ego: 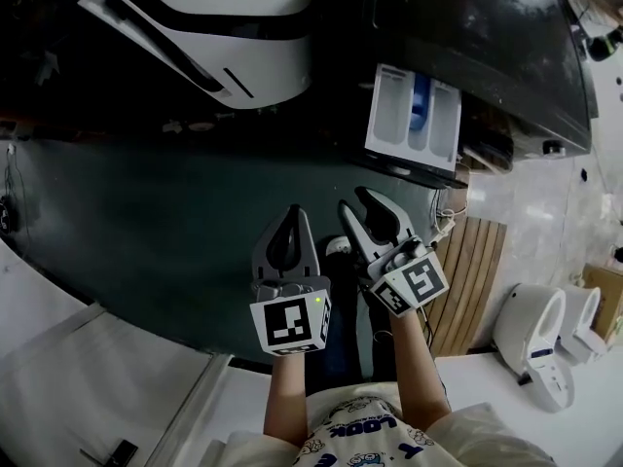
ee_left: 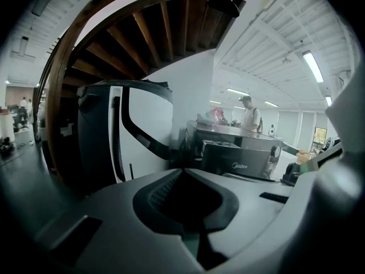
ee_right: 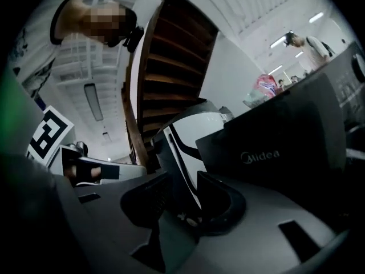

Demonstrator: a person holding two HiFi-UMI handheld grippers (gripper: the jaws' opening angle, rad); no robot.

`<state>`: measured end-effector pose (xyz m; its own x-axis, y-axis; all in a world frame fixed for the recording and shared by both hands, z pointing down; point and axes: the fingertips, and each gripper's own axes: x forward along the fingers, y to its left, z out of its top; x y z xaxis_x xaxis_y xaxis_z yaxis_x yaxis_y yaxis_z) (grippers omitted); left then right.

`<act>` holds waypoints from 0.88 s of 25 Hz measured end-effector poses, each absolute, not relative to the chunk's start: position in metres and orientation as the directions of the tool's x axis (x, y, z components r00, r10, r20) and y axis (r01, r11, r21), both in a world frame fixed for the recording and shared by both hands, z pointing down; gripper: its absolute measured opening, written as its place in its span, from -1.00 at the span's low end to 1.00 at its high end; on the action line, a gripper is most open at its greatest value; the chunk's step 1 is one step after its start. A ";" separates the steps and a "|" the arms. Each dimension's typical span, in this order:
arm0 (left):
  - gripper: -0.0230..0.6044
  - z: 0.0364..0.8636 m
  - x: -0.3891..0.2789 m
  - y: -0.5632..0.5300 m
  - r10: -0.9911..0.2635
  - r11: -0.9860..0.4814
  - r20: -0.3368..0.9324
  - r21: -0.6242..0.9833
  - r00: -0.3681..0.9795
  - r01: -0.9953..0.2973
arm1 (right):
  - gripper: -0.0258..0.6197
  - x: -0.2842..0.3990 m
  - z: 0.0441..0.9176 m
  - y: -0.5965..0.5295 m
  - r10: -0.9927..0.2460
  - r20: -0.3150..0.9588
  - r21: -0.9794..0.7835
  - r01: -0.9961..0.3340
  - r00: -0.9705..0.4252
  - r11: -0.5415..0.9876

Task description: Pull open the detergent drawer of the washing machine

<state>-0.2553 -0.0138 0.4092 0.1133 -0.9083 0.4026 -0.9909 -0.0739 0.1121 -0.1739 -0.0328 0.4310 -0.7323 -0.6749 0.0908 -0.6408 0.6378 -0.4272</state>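
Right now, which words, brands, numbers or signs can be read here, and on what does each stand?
"Midea": on the dark front of the washing machine, in both gripper views.
"LOOK": apparently on the person's shirt, upside down in the head view; the smaller print around it is too blurred.
No letters, only square black-and-white markers: on the cubes of the left gripper and the right gripper.

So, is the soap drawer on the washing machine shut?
No, the detergent drawer sticks out of the washing machine, with its white compartments and blue insert showing.
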 end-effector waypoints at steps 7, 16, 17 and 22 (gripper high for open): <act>-0.88 0.388 -0.274 -0.010 -0.923 -0.034 0.378 0.110 0.074 -0.993 | -0.76 -0.186 0.405 -0.029 -0.656 0.196 -0.222 -0.685 -0.729 0.694; -0.88 0.371 -0.286 -0.006 -0.928 0.006 0.370 0.118 0.039 -0.993 | -0.88 -0.187 0.378 -0.035 -0.683 0.244 -0.131 -0.721 -0.688 0.680; -0.88 0.370 -0.287 -0.006 -0.929 0.011 0.369 0.120 0.035 -0.993 | -0.88 -0.188 0.375 -0.035 -0.682 0.241 -0.130 -0.719 -0.691 0.683; -0.88 0.365 -0.288 -0.010 -0.935 0.018 0.353 0.124 0.027 -0.992 | -0.88 -0.189 0.368 -0.041 -0.679 0.231 -0.139 -0.715 -0.696 0.686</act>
